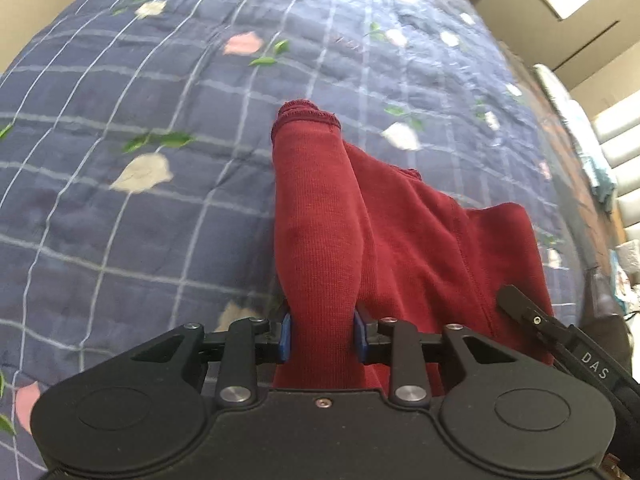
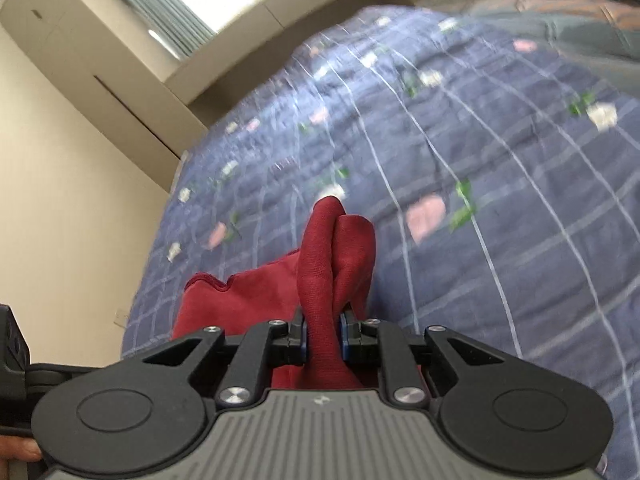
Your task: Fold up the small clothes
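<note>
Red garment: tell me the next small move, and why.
Probably carry both held ends forward and lower them onto the blue quilt to finish a fold. Left gripper and right gripper each have jaws shut on the red garment, which hangs bunched between them.

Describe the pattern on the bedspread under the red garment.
Navy bedspread with a pale grid, scattered flowers and green leaves; clearest in left wrist view.

dark red garment (image 1: pixel 320 216), navy checked floral bedspread (image 1: pixel 120 92)
</note>
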Available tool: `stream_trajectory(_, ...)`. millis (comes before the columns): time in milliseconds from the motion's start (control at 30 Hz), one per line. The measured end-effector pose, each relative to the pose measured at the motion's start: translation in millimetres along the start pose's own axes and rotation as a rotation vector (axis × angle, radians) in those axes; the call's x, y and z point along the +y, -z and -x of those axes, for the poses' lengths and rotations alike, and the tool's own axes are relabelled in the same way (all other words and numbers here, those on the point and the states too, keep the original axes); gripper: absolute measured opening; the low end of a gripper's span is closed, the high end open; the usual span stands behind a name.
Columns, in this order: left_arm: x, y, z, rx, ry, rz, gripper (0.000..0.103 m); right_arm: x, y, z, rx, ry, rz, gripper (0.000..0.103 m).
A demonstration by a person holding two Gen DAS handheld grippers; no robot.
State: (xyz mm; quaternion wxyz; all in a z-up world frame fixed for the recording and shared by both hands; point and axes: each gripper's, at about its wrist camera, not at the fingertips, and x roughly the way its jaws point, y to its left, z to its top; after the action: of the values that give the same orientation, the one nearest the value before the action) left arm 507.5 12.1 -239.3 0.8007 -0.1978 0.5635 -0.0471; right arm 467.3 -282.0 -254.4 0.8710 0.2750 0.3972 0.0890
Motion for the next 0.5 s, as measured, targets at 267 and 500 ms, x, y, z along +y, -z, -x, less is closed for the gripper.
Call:
stream_trajectory(267, 11.8, 14.1, -21.8, 0.043, -0.024, -0.001, 0.045, -42.6, 12.8, -1.5, 0.018, 0.066, -0.145, 0.024)
stream_trajectory(500, 9.4, 16.5, -31.8, 0.056, -0.044, -0.029, 0.063, -39.2, 15.8, 2.6, 0.006, 0.121, -0.113, 0.042)
